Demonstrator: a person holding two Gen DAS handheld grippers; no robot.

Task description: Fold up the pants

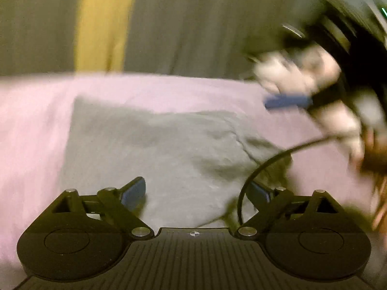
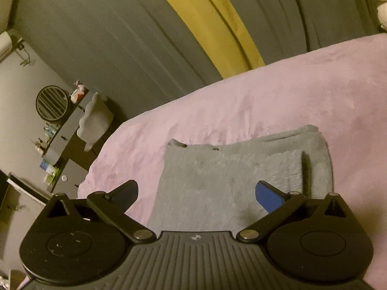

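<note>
The grey pants (image 1: pixel 154 149) lie folded into a compact rectangle on the pink bedspread (image 1: pixel 31 130). My left gripper (image 1: pixel 197 193) is open and empty just above their near edge. In the right wrist view the same folded pants (image 2: pixel 232 174) lie flat with stacked layers at the right side. My right gripper (image 2: pixel 197 193) is open and empty above their near part. The right gripper also shows in the left wrist view (image 1: pixel 287 101), blurred, held in a hand at the upper right above the bed.
Grey and yellow curtains (image 2: pixel 193 24) hang behind the bed. A dresser (image 2: pixel 60 135) with a round fan and small items stands at the left. A black cable (image 1: pixel 261 164) loops over the pants' right corner. A white plush toy (image 2: pixel 381 2) sits at far right.
</note>
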